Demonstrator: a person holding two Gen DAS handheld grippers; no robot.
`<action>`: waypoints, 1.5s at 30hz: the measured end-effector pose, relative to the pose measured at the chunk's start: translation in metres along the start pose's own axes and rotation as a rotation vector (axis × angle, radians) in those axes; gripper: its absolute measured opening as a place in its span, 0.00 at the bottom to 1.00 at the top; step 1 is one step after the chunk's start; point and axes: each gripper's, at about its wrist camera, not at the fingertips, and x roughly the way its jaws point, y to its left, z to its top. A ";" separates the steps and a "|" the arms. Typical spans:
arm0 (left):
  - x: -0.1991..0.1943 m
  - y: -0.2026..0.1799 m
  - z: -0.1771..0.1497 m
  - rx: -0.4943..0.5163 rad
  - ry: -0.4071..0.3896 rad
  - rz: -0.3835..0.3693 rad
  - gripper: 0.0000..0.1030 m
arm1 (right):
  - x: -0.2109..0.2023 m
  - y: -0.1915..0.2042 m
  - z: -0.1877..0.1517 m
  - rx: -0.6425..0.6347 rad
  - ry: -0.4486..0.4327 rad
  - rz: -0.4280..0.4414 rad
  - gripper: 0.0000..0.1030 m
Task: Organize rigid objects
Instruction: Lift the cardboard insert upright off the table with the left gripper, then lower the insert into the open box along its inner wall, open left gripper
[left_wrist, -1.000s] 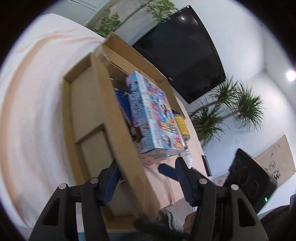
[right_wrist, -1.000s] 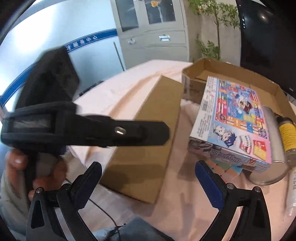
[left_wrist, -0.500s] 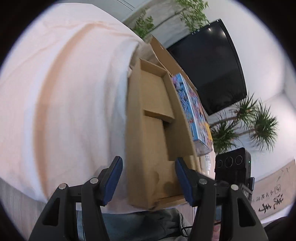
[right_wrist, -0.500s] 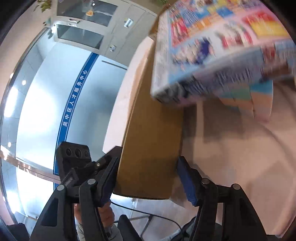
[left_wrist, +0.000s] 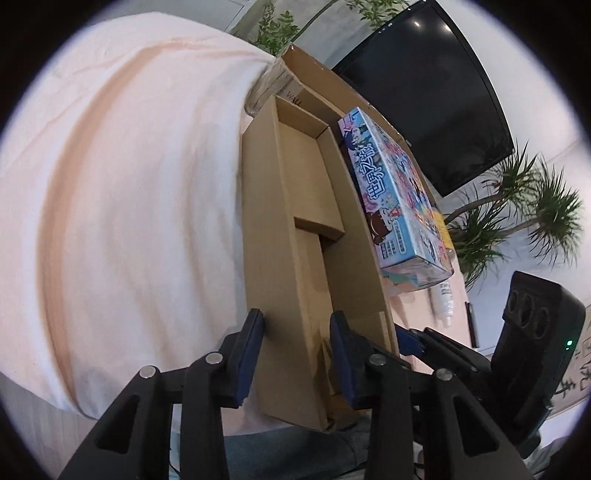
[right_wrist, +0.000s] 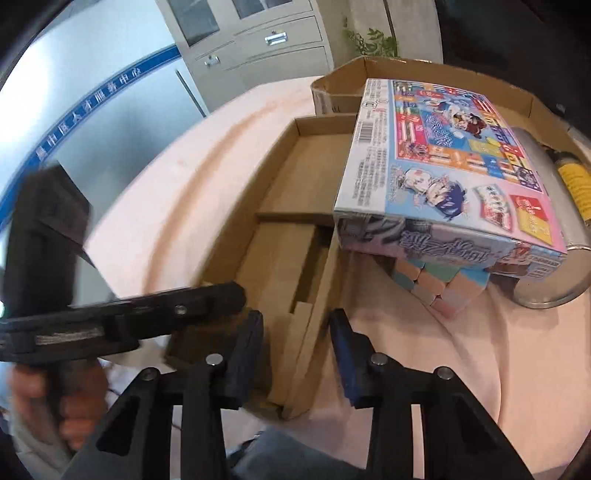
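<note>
Now, tray: the cardboard tray (left_wrist: 314, 236) lies open side up at the tabletop's (left_wrist: 129, 184) near edge, its near end past it.
Left tongs (left_wrist: 295, 354): astride its left wall, part-open, grip uncertain.
Right tongs (right_wrist: 295, 350): astride the right wall, likewise.
Why: seemingly to steady both walls.
Game box (right_wrist: 443, 162): beside the tray, propped on blocks (right_wrist: 439, 288).

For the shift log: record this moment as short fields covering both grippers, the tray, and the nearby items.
left gripper: closed on the near left wall of the cardboard tray
right gripper: closed on the tray's near right wall
tray contents: cardboard dividers only, no objects visible
colorful game box: right of the tray, resting on pastel blocks
metal can: lying beside the box
surface: pink tablecloth
</note>
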 end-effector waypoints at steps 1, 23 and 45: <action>-0.003 -0.003 -0.002 0.010 -0.008 0.015 0.34 | -0.005 0.000 -0.003 0.001 -0.009 -0.001 0.33; -0.027 0.003 -0.032 0.002 -0.124 0.132 0.31 | 0.010 0.031 0.010 -0.062 0.033 -0.027 0.25; -0.080 -0.147 0.130 0.317 -0.334 0.118 0.30 | -0.120 0.000 0.161 -0.103 -0.356 -0.099 0.24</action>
